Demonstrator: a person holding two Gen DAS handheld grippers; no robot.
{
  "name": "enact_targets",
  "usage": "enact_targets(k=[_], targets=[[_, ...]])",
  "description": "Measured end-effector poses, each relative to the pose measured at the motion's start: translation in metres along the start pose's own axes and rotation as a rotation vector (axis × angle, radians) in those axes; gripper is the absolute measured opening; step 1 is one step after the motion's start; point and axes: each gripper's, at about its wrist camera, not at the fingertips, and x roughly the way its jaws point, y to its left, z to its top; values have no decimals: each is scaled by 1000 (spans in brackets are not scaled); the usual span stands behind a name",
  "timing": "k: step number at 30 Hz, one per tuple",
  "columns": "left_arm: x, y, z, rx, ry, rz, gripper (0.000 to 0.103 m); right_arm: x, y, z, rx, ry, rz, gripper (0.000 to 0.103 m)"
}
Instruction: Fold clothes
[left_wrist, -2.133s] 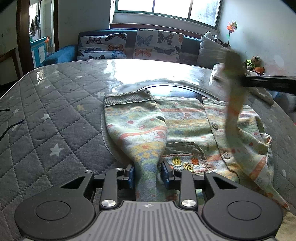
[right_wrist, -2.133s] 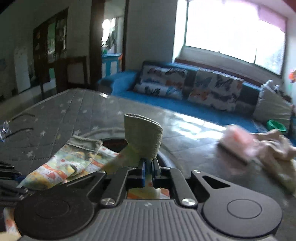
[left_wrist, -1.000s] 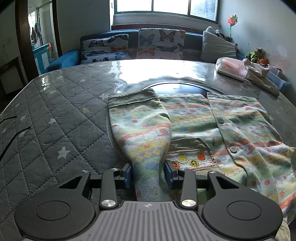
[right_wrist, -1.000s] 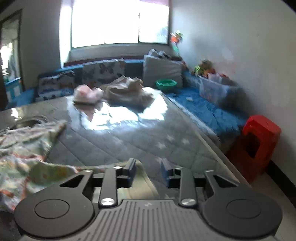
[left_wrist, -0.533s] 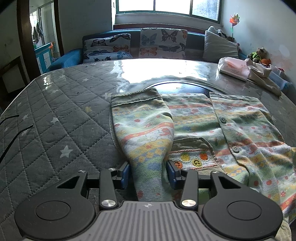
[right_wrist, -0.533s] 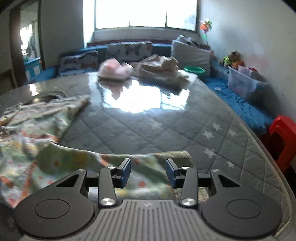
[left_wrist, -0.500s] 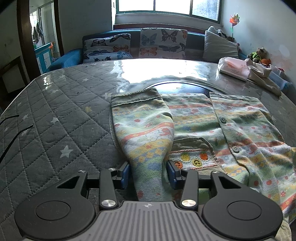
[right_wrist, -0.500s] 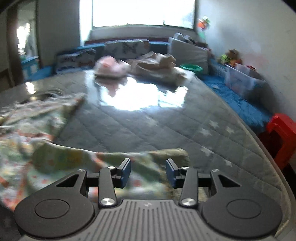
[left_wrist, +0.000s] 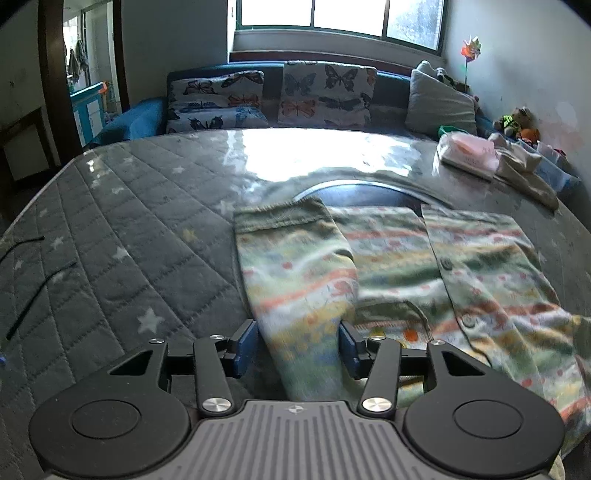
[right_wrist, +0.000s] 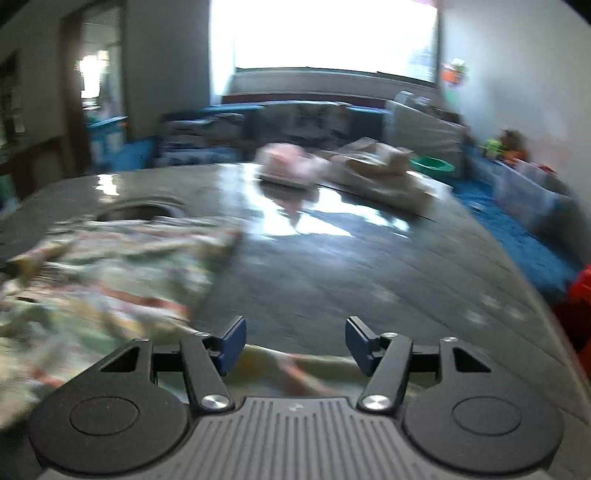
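Right hand-held gripper (right_wrist: 293, 341) swung leftward, jaws opening.

I see the striped patterned cardigan (left_wrist: 424, 266) lying flat mid-table, its left sleeve (left_wrist: 295, 273) folded across the front.

The cardigan (left_wrist: 391, 258) was soft patterned knit cloth with a ribbed cuff. The table (left_wrist: 122, 236) wore quilted grey fabric under a glossy, reflective clear sheet.
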Motion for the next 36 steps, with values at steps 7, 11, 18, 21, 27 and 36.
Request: enact_targets(k=[7,11,18,21,27,36], targets=[[12,15,28,-20,-12,12,51,11,69,15,-161,-14,188,68],[17,22,44,-19,-41,19,51,21,91,14,-195,7,246,69],[50,27,68,13,-41,85,48,35,106,5,-223,61,291,69],[70,31,71,-6,-20,78,48,38,107,3,-225,74,301,69],[99,40,76,-62,3,51,48,42,108,0,-227,97,321,70],[109,37,73,-56,-16,63,12,49,108,-5,-214,121,323,73]])
